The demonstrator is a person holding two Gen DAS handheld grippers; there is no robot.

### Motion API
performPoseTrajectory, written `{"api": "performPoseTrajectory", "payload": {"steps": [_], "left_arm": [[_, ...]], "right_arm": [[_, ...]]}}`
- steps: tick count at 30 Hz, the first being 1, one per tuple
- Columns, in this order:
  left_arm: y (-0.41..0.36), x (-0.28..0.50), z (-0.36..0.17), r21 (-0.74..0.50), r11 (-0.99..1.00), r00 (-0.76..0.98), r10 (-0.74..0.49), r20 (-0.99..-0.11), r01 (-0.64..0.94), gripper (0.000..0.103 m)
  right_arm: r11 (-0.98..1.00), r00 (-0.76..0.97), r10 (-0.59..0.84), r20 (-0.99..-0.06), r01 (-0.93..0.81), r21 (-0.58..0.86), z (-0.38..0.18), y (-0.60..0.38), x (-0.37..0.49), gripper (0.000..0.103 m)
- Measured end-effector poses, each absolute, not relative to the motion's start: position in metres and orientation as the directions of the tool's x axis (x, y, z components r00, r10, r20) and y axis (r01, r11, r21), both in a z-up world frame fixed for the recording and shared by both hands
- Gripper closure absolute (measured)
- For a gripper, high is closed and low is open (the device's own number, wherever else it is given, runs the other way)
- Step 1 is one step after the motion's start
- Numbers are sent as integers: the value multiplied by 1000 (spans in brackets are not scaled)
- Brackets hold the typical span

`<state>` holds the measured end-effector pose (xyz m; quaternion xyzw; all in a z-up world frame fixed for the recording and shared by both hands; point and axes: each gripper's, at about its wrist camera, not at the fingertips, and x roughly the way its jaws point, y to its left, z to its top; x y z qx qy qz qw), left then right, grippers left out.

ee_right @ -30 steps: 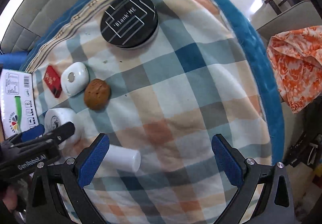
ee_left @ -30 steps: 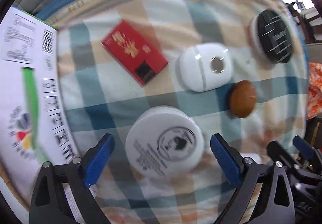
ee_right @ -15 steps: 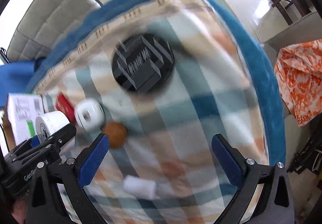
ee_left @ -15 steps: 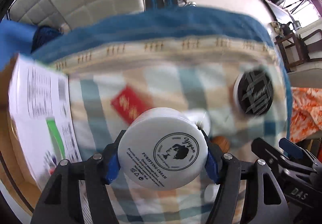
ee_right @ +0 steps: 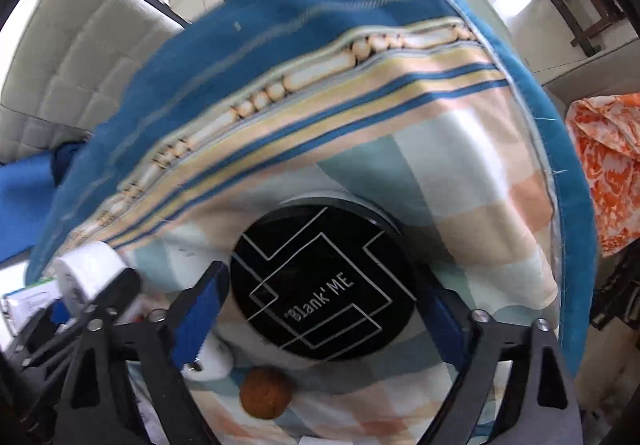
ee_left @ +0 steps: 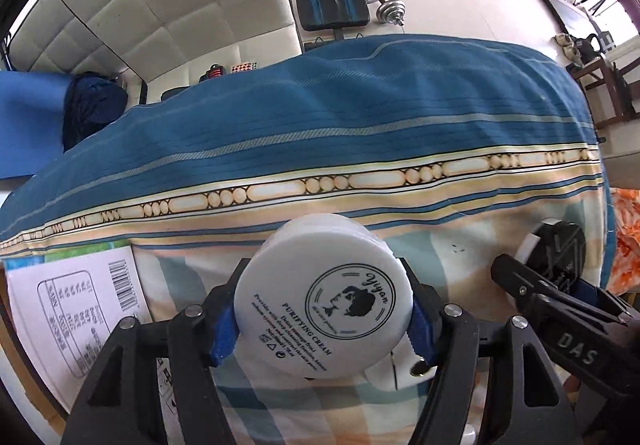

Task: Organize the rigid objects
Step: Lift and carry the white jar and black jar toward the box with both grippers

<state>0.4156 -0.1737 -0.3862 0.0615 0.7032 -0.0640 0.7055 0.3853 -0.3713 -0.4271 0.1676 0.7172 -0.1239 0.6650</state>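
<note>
Cream jar (ee_left: 323,299), rigid and smooth, sits pinched across its sides in your left claw (ee_left: 322,329), while your right claw (ee_right: 320,309) is closing around the black-lidded tin (ee_right: 322,281) at its twelve o'clock.

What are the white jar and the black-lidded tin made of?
White jar: likely matte plastic, opaque with an even sheen and printed black text. Black lid: glossy, reflective, thin white printed lines; plastic or coated metal, can't tell. Its base shows a white rim only.
</note>
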Motion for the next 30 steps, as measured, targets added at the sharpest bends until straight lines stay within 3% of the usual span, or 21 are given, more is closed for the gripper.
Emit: {"api": "performPoseTrajectory", "payload": {"steps": [6, 21, 30], "left_arm": [[-175, 417, -393, 2, 983, 2, 2, -1000, 182, 37], [-184, 365, -340, -31, 973, 74, -49, -996, 227, 38], [-152, 325, -271, -96, 970, 147, -131, -980, 224, 37]], "right_arm": [[923, -100, -16, -995, 382, -53, -431, -354, 391, 26], [951, -51, 22, -998, 310, 5, -389, -333, 331, 27], [967, 35, 44, -998, 251, 51, -312, -304, 283, 27]]}}
